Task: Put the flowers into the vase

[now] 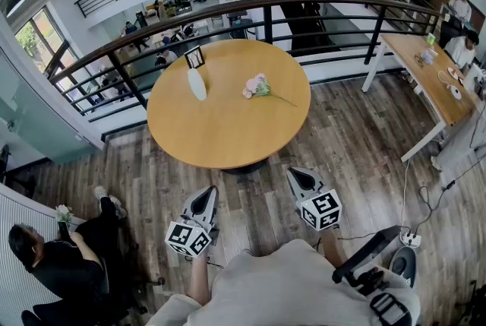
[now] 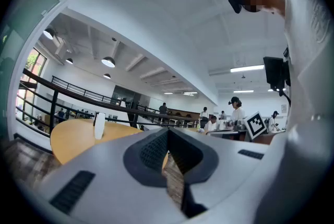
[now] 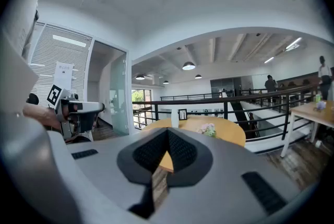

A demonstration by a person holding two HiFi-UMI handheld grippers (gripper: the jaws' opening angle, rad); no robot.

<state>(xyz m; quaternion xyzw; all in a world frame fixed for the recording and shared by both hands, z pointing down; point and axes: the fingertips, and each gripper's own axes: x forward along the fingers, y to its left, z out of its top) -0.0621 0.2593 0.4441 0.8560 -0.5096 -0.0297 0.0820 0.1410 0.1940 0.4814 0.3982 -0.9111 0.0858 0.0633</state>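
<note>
A white vase [image 1: 197,83] stands upright at the back left of the round wooden table [image 1: 220,134]. A small bunch of pink flowers [image 1: 257,86] with a green stem lies flat on the table to the vase's right. Both grippers hover over the wood floor in front of the table, well short of its near edge. My left gripper [image 1: 206,195] is shut and holds nothing. My right gripper [image 1: 301,177] is also shut and empty. The right gripper view shows the vase [image 3: 175,117] and the flowers [image 3: 209,129] far ahead. In the left gripper view, the vase [image 2: 99,126] is at the left.
A small picture frame [image 1: 194,57] stands behind the vase. A black railing [image 1: 228,13] curves behind the table. A long desk [image 1: 429,74] with seated people stands at the right. One person [image 1: 68,260] sits at the lower left. A power strip [image 1: 411,238] and cables lie on the floor at the right.
</note>
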